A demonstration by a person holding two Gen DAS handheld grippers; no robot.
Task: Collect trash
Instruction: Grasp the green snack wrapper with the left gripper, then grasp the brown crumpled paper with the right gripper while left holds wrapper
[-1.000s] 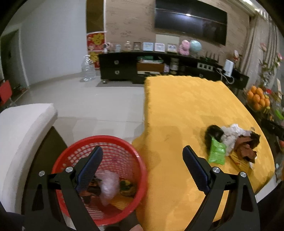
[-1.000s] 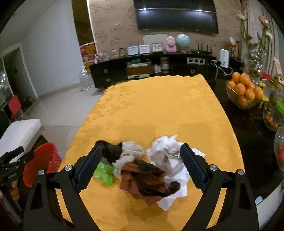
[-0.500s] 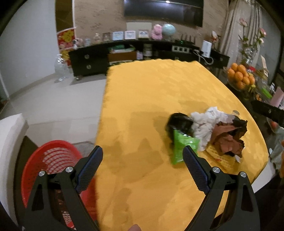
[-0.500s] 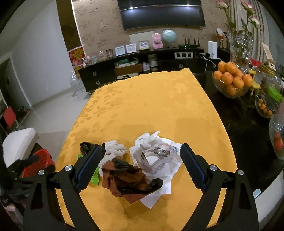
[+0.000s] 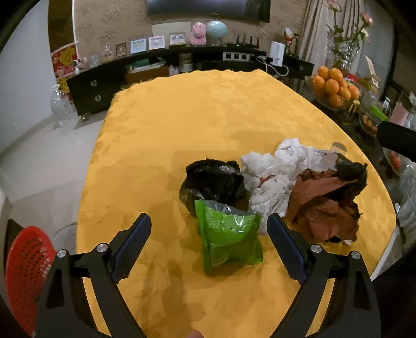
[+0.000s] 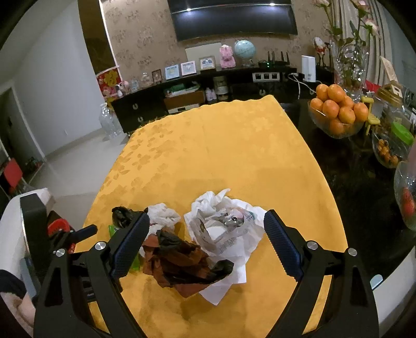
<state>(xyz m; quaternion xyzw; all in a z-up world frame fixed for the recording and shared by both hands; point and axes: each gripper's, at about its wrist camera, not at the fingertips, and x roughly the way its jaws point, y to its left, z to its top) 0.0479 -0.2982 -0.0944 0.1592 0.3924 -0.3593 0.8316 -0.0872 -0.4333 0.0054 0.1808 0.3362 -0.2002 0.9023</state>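
My left gripper point(image 5: 209, 243) and right gripper point(image 6: 206, 243) both gape empty over the trash pile point(image 6: 197, 241) on the yellow tablecloth point(image 5: 208, 109), while my red basket point(image 5: 24, 273) is cut off at the frame edge.

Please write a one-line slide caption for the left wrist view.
Open left claw above a green wrapper on the yellow tablecloth.

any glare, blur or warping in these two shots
Left wrist view: sharp, strong fisheye bowing of the yellow tablecloth, dark vignette corners, sheen on the green wrapper. Right wrist view: also sharp and bowed, ceiling lights glaring on the tv, dim warm room light.
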